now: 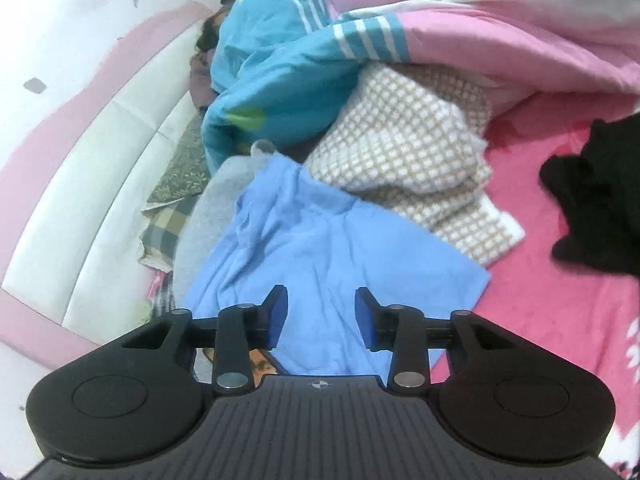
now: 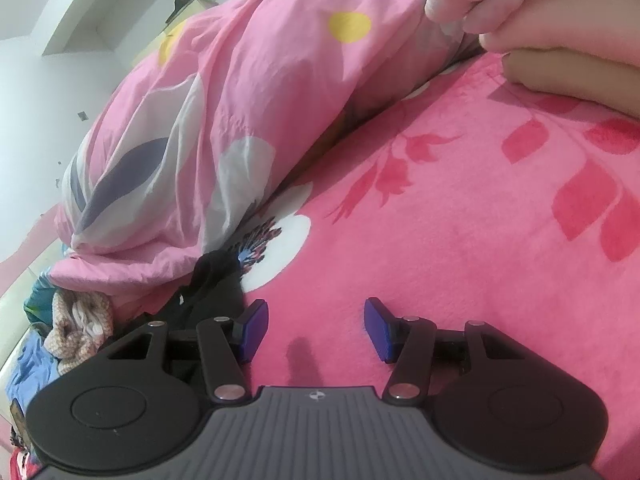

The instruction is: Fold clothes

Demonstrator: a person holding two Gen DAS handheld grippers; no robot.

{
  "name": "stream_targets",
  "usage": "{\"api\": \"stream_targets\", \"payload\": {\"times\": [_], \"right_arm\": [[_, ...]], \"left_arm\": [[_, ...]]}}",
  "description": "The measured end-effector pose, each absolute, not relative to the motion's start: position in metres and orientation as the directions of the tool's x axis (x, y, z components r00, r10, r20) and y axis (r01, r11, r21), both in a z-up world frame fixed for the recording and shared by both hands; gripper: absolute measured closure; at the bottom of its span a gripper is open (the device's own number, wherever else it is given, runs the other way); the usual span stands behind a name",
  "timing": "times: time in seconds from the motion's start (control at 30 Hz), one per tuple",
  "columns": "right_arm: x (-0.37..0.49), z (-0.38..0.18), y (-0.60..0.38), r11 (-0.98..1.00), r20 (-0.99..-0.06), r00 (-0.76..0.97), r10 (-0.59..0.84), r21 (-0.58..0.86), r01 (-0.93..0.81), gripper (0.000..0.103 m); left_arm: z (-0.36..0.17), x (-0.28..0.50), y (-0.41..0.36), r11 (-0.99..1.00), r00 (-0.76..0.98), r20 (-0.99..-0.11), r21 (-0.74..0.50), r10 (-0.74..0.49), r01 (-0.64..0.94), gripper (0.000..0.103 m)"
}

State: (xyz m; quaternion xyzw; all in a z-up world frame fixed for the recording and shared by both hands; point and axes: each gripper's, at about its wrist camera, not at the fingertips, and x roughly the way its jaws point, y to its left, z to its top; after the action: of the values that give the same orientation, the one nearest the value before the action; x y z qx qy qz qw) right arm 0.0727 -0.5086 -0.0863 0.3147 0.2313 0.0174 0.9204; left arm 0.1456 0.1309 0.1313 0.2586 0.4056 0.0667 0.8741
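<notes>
A light blue garment (image 1: 320,240) lies crumpled on the bed in the left wrist view. My left gripper (image 1: 321,295) hovers over its near part, open, with nothing pinched between the blue pads. A cream checked knit (image 1: 408,140) rests against its far right side. A black garment (image 1: 596,196) lies on the pink sheet (image 1: 560,320) at the right. In the right wrist view my right gripper (image 2: 317,304) stands open just over the pink floral sheet (image 2: 460,220). The black garment (image 2: 212,280) sits just left of its left finger.
A bunched pink and blue quilt (image 1: 500,20) fills the far side of the bed, and the quilt (image 2: 224,120) rises beyond the right gripper. A white and pink headboard (image 1: 80,200) curves at the left. Grey cloth (image 1: 208,216) and plaid cloth (image 1: 164,228) lie beside it. A person's hand (image 2: 540,12) rests at the upper right.
</notes>
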Motion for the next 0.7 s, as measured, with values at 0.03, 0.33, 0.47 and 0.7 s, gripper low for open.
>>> {"api": "stream_targets", "payload": {"times": [0.03,0.33,0.47,0.7], "right_arm": [[0.073,-0.086,-0.508,0.805,-0.419,0.891,0.175,0.582,0.116,0.047],[0.088,-0.04,-0.467,0.916,-0.558,0.825,0.085,0.369,0.155,0.046],[0.094,0.025,-0.417,0.946,-0.506,0.852,0.136,0.32,0.039,0.046],[0.185,0.079,-0.227,0.913,-0.594,0.693,0.407,0.249,-0.323,0.044]], "left_arm": [[0.117,0.141,0.131,0.892,0.67,-0.695,0.44,0.262,0.107,0.066],[0.004,0.143,0.092,0.985,0.726,-0.668,-0.074,-0.164,0.155,0.066],[-0.011,0.155,0.09,0.974,0.747,-0.629,-0.187,-0.217,0.125,0.069],[-0.037,0.159,0.093,0.95,0.771,-0.58,-0.297,-0.262,0.099,0.082]]}}
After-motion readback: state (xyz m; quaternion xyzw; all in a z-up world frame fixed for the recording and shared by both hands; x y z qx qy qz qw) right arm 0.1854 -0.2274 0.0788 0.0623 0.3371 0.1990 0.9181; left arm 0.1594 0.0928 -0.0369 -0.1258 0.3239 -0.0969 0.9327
